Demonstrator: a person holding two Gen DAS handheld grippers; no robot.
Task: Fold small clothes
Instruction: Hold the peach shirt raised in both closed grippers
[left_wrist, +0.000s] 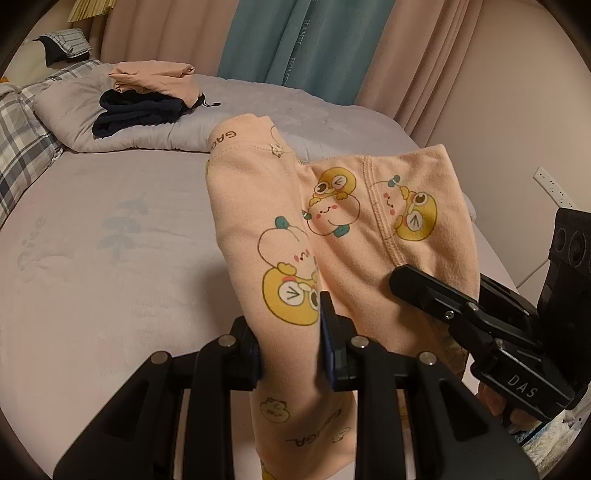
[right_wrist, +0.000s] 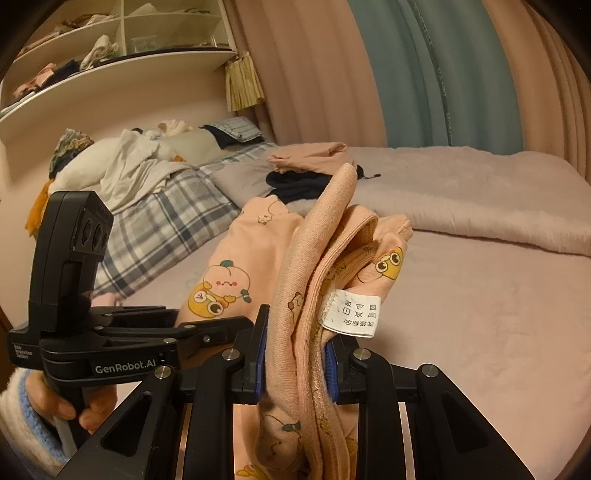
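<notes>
A small peach garment (left_wrist: 343, 229) printed with yellow cartoon figures hangs lifted above the bed, stretched between both grippers. My left gripper (left_wrist: 290, 354) is shut on one bunched edge of it. The right gripper (left_wrist: 410, 284) pinches the other side at lower right in the left wrist view. In the right wrist view my right gripper (right_wrist: 295, 363) is shut on thick folds of the garment (right_wrist: 321, 266), and a white care label (right_wrist: 351, 312) sticks out beside its pad. The left gripper (right_wrist: 221, 330) shows at left, held by a hand (right_wrist: 70, 404).
A pink bed sheet (left_wrist: 92, 240) spreads below. A folded stack of peach and dark clothes (left_wrist: 147, 99) rests on a grey quilt at the back. Plaid bedding (right_wrist: 162, 218), loose laundry and a wall shelf (right_wrist: 110, 70) lie at left. Curtains (left_wrist: 295, 44) hang behind.
</notes>
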